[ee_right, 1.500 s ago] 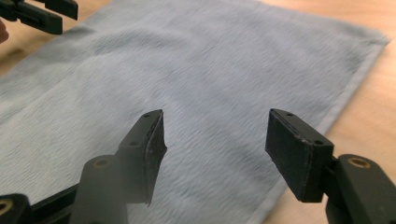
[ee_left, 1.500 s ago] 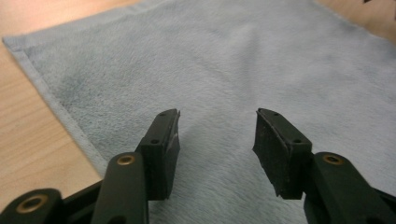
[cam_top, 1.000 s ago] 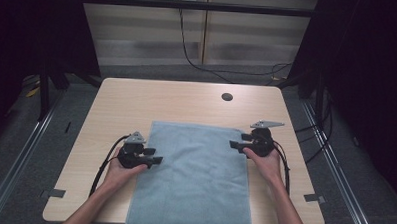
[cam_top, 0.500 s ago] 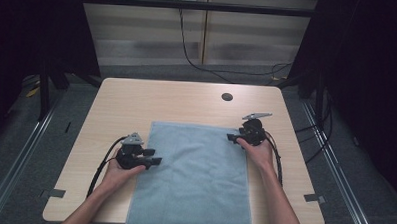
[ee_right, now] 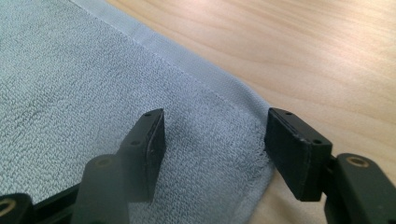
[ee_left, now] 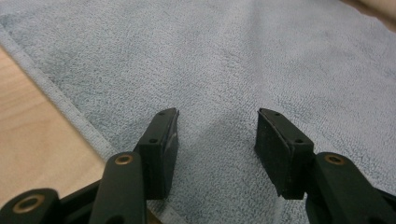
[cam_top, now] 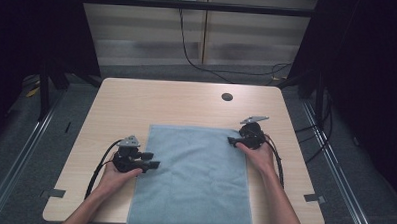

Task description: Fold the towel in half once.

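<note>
A light blue towel (cam_top: pixel 194 177) lies flat on the wooden table (cam_top: pixel 152 100), its near end hanging over the front edge. My left gripper (cam_top: pixel 152 160) rests at the towel's left edge, jaws open over the cloth (ee_left: pixel 280 60) with nothing pinched between them (ee_left: pixel 218 114). My right gripper (cam_top: pixel 233 140) sits at the towel's far right corner. Its jaws (ee_right: pixel 215 114) have just been closing and straddle the corner (ee_right: pixel 233 121), one pad over the towel and one over bare wood, still apart from the cloth.
A dark round hole (cam_top: pixel 227 97) is set in the table behind the towel. Cables trail from both grippers across the wood. Black frame posts (cam_top: pixel 45 86) stand off the table's left side, and a metal rail (cam_top: pixel 335 162) runs along the right.
My right gripper has shifted left and lower onto the towel's far right corner, with its jaws a little narrower. The left gripper and the towel have stayed put.
</note>
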### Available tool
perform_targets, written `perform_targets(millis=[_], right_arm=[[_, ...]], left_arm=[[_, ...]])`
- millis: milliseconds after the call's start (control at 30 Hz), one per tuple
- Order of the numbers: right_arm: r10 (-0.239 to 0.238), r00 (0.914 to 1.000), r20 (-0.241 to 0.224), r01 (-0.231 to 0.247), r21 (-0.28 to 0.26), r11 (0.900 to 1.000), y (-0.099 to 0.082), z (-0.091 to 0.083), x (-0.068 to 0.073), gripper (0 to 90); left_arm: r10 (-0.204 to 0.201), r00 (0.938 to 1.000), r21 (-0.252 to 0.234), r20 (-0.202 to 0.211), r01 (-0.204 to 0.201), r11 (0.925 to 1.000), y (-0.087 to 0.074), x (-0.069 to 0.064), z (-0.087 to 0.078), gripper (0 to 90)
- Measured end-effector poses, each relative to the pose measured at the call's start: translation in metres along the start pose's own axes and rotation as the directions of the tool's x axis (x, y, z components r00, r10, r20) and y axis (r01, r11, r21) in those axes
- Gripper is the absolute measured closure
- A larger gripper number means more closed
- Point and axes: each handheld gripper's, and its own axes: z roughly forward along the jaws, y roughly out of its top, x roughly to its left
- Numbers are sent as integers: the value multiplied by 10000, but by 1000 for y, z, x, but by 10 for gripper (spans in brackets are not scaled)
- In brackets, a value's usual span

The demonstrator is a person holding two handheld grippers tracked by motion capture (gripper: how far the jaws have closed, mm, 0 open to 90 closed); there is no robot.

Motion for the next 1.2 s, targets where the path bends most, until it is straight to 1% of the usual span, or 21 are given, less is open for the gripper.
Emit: perform_targets(millis=[133,167,267,300,333,367,400,433,467,533,600,633,733,767,833,900,967,1000,1067,1100,1200], right_arm=[[78,10000,-51,-79,-60,10000,-1,-2,-2,564],[88,9998,-151,-89,-44,10000,-1,-3,-2,617],[91,9993,-374,-97,-163,9998,-2,-3,-2,708],[124,9989,-451,-133,-192,9997,-3,-3,-2,741],[152,9985,-517,-163,-212,9996,-3,-3,-2,766],[177,9978,-632,-197,-313,9993,-4,-3,-3,788],[253,9975,-663,-275,-325,9991,-4,-3,-2,798],[154,9977,-654,-177,-346,9992,-5,-3,0,805],[162,9976,-667,-184,-326,9993,-5,-3,1,809],[111,9972,-741,-134,-301,9995,-5,-3,3,817],[117,9962,-860,-148,-348,9993,-7,-5,6,823],[147,9957,-913,-180,-352,9992,-8,-5,7,825],[28,9936,-1130,-70,-366,9993,-11,-7,14,828],[-73,9930,-1177,30,-364,9993,-12,-8,16,829],[-74,9932,-1158,24,-430,9991,-13,-9,18,829],[-54,9926,-1209,1,-433,9991,-15,-10,19,827],[-148,9927,-1195,90,-487,9988,-16,-11,21,813],[-246,9935,-1108,197,-457,9988,-16,-11,22,776],[-314,9967,-744,278,-481,9985,-13,-11,22,625],[-263,9977,-631,226,-578,9981,-12,-12,20,590],[11,9987,-519,-58,-918,9958,-7,-14,12,503]], left_arm=[[-41,10000,148,31,41,9999,2,-1,0,488],[-55,10000,171,1,55,9998,3,-1,0,487],[-60,9999,124,-110,62,9999,9,3,0,471],[-33,9996,39,-296,34,10000,14,6,-1,471],[-132,9988,-233,-461,122,9997,21,10,-1,471],[-202,9986,-313,-484,187,9993,24,13,-2,470],[-181,9974,-468,-695,148,9988,29,17,-2,468],[-173,9965,-490,-821,133,9987,32,20,-2,468],[-288,9943,-667,-1025,220,9975,35,25,-1,466],[-501,9907,-746,-1263,409,9964,40,35,2,451],[-825,9842,-1024,-1568,669,9925,43,43,6,439],[-959,9836,-1013,-1528,809,9916,44,45,9,425],[-918,9784,-916,-1850,759,9929,46,52,19,413],[-874,9734,-849,-2120,708,9939,45,53,21,405],[-976,9726,-827,-2109,818,9932,43,54,23,388],[-712,9714,-516,-2266,610,9968,41,55,27,372],[-557,9696,-482,-2382,455,9978,40,53,30,371],[-572,9687,-515,-2416,461,9976,40,53,30,371],[-457,9679,-467,-2470,352,9983,40,52,32,371],[-442,9658,-478,-2556,331,9983,41,52,32,372],[-498,9667,-532,-2509,376,9979,42,54,33,374]])
